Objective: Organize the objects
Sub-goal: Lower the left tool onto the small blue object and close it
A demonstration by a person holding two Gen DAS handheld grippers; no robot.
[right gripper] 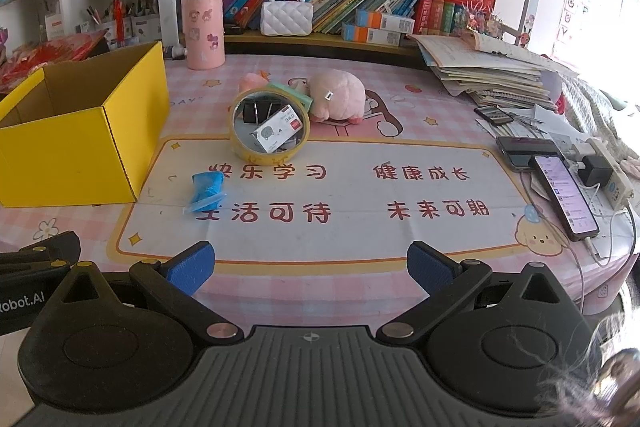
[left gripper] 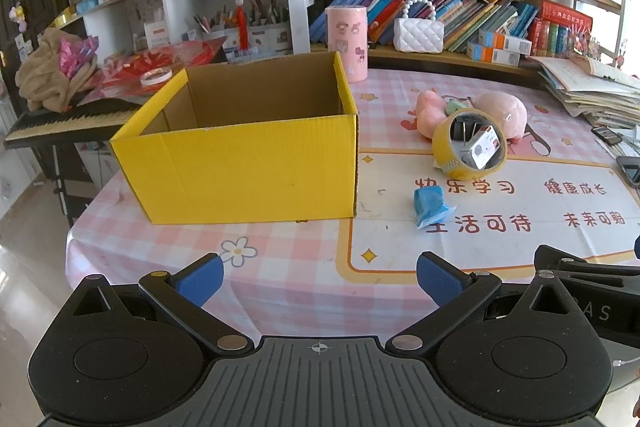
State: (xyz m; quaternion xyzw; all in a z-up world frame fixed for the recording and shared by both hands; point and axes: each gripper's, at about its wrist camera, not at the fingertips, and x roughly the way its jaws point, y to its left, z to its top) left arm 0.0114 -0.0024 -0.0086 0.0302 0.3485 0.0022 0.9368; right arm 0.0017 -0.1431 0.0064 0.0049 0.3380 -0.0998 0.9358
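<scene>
While both grippers hover at the near edge, the surface (right gripper: 360,183) carries, by size: yellow cardboard box (left gripper: 248,155), top open, on the left side; pink plush toy (right gripper: 336,95) lying toward the back; yellow tape roll (right gripper: 269,125) on its side just before the plush, black binder clips and a small white card inside its core; blue wrapped packet (right gripper: 205,191) between box and roll; left gripper (left gripper: 319,279) jaws apart, empty; right gripper (right gripper: 311,269) likewise.
</scene>
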